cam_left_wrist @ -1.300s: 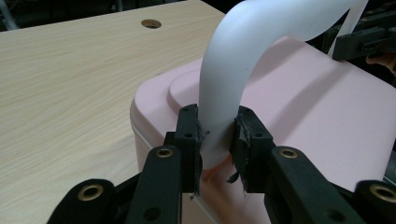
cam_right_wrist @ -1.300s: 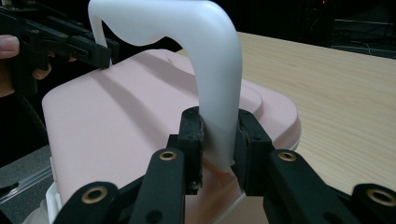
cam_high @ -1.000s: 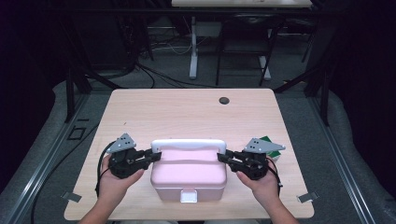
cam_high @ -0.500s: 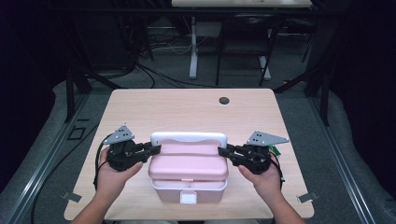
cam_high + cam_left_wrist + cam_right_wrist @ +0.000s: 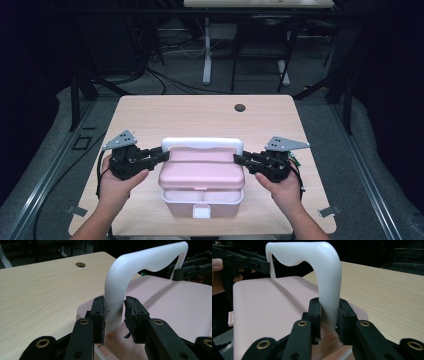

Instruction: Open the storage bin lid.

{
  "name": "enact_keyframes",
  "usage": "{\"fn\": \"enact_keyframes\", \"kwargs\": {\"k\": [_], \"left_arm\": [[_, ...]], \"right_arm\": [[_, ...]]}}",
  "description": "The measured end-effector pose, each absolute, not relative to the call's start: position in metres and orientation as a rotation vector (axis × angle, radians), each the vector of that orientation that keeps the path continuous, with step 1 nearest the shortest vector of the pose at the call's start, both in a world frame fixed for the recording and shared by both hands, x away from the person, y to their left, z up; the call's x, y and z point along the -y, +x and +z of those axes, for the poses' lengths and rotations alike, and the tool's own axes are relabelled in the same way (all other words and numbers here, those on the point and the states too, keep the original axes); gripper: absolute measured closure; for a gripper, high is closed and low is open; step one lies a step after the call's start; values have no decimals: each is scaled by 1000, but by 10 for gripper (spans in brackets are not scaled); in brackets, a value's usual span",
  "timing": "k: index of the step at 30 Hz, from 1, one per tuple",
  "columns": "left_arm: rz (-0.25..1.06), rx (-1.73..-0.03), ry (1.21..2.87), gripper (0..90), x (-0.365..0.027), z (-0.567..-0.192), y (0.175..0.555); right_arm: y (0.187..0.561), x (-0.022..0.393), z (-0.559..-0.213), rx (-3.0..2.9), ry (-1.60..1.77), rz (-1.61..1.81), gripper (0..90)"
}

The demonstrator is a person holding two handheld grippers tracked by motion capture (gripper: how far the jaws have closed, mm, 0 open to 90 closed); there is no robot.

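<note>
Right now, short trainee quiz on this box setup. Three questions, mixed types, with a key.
1. True or false: the white handle lies folded flat on the pink lid.
2. What is the right hand-held gripper clamped on? A) one end of the white handle B) the front latch C) the table edge
3. What is set into the table near its far edge?

Key:
1. False. It arches up above the lid.
2. A. The left hand-held gripper has the other end between its jaws, which have just been opening; one pad stands clear.
3. A round hole.
</note>
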State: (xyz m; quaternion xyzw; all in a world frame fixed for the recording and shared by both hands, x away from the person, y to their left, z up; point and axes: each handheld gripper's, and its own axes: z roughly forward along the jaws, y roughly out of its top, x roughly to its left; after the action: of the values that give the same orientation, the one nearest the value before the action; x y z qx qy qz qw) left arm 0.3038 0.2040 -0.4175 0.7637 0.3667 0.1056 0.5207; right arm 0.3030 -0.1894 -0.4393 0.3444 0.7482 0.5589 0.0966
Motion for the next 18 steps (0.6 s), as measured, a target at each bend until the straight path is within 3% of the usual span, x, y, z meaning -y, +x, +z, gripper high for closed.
{"fn": "enact_keyframes", "kwargs": {"k": [12, 18], "left_arm": [[289, -892, 1852, 748, -225, -426, 285], [271, -901, 1861, 821, -229, -438, 277]], "right_arm": [[305, 189, -436, -2212, 1043, 1655, 750], [307, 189, -436, -2204, 1044, 1672, 750]]}}
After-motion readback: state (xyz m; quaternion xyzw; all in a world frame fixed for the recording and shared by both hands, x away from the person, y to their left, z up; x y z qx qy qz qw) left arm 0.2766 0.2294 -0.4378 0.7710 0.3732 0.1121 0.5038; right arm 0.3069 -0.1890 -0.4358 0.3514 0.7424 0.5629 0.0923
